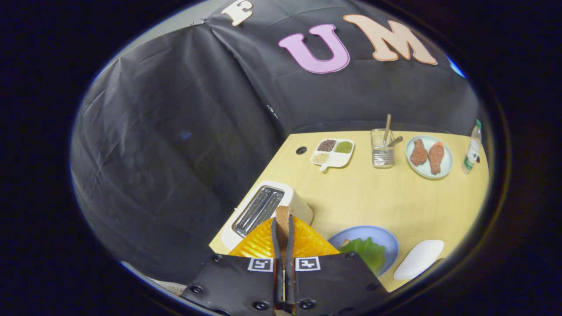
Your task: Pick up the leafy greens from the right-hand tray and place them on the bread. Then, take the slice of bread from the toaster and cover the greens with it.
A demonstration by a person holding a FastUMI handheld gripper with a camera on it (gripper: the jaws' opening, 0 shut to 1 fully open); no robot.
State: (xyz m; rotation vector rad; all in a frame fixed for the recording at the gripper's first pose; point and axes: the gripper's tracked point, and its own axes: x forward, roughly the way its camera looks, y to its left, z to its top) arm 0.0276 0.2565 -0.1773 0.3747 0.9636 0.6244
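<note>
1. I am holding a slice of bread (283, 219) edge-on between my fingers, at the lower centre of the frame; the gripper (283, 235) is squeezed nearly shut on it.
2. The slice is sitting above the toaster (263, 210), slots empty, lower centre-left.
3. The greens (366, 252) are lying on the blue plate (382, 237), lower right of centre; a crust is peeking out beside them.
4. Judging the bread light, stiff, crumbly: I am gripping it by its flat faces, gently.
5. My fingers are hiding most of the slice; the white tray (419, 259) is partly cut off at lower right.
</note>
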